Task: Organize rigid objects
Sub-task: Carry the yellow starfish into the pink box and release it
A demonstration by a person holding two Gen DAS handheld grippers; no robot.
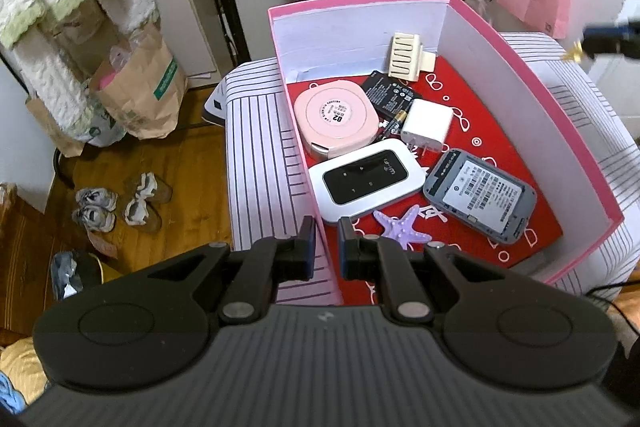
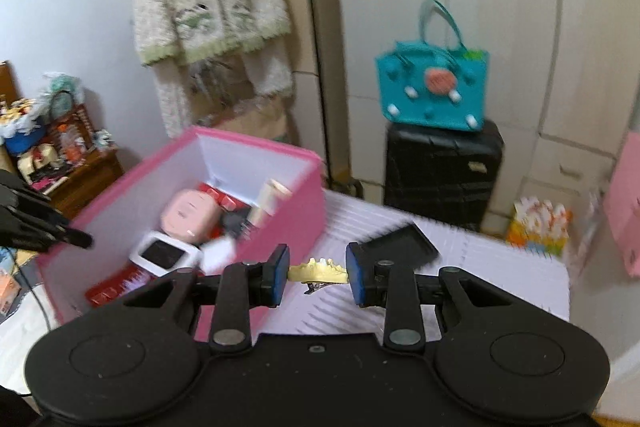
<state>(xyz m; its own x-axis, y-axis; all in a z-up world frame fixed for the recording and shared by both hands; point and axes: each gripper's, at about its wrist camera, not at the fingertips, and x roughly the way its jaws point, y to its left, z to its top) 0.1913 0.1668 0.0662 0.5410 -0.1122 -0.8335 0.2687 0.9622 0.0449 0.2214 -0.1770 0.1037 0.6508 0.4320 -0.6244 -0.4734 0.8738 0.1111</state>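
A pink box [image 1: 532,67] with a red floor stands on a striped cloth. In it lie a pink round case [image 1: 338,115], a white WiFi router [image 1: 366,181], a grey router [image 1: 480,195] lying label-up, a white charger [image 1: 428,121], a black battery [image 1: 390,93], a cream clip [image 1: 406,57] and a purple starfish [image 1: 400,227]. My left gripper [image 1: 325,241] is shut on the box's near left wall. My right gripper [image 2: 318,273] is shut on a yellow toothed hair clip [image 2: 318,271], raised above the cloth to the right of the box [image 2: 120,195].
A black flat tray [image 2: 400,247] lies on the striped cloth [image 2: 480,267] right of the box. Behind stand a black suitcase [image 2: 444,171] with a teal bag [image 2: 434,95] on it and white cupboards. Paper bags [image 1: 136,87] and shoes [image 1: 120,203] are on the wooden floor.
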